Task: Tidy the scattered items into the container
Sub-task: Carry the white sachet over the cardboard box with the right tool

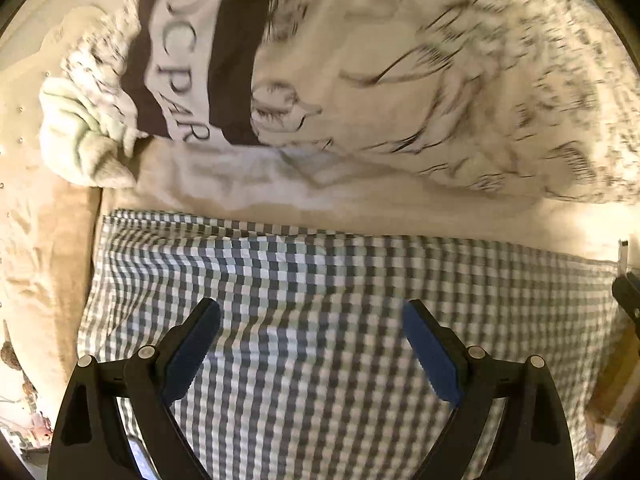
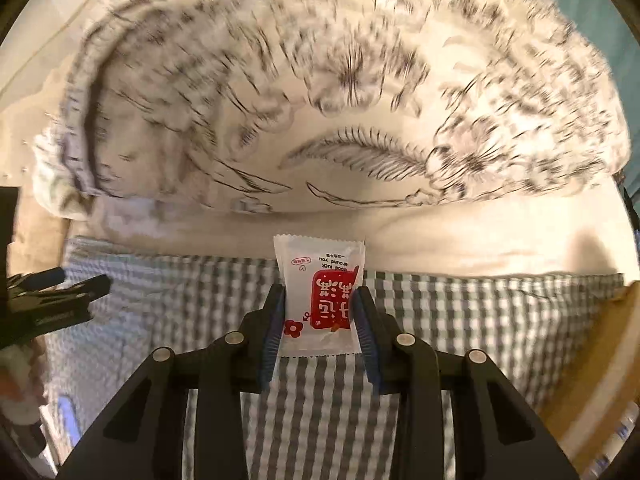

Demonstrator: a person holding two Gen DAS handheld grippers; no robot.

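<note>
Sachet (image 2: pixel 320 296) sat clamped between right gripper (image 2: pixel 319 310) pads, long axis toward 12 o'clock over gingham cloth (image 2: pixel 480 320); left gripper (image 1: pixel 311 322) gaped empty at 9 o'clock, container apparently out of view.

Packet (image 2: pixel 320 296) over checked cloth (image 2: pixel 460 320) — patterned bedding (image 2: pixel 320 100) behind.

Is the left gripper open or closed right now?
Open. The left gripper has its blue-padded fingers spread wide, with only the checked cloth visible between them.
</note>
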